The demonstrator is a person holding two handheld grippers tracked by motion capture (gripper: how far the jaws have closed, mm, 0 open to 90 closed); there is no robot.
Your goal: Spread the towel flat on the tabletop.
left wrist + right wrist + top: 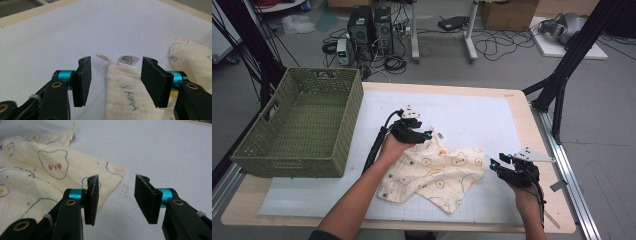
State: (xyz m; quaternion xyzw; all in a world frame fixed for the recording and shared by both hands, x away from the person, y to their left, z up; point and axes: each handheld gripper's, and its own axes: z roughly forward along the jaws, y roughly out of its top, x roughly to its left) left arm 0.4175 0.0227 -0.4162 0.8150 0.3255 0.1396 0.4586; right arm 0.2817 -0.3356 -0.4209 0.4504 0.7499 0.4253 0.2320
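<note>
Cloth (437, 175): cream muslin printed with bear faces and small egg-like motifs, lying crumpled and partly folded on the white mat (472, 115), to the right of the green wicker basket (304, 125) and clear of it. Barcode label (128, 60) sewn at one corner, the corner farthest from the person.

Left gripper (428, 135): held just right of the basket, over the labelled corner of the cloth; jaws apart, the corner lying between the pads (83, 80) without being pinched. Released.

Right gripper (494, 164): well right of the basket, at the cloth's right-hand corner; jaws apart, one pad (91, 200) over the cloth's edge, the other above bare mat. Released, nothing gripped.

Basket: sits at the mat's left edge, on the tabletop (532, 130).
</note>
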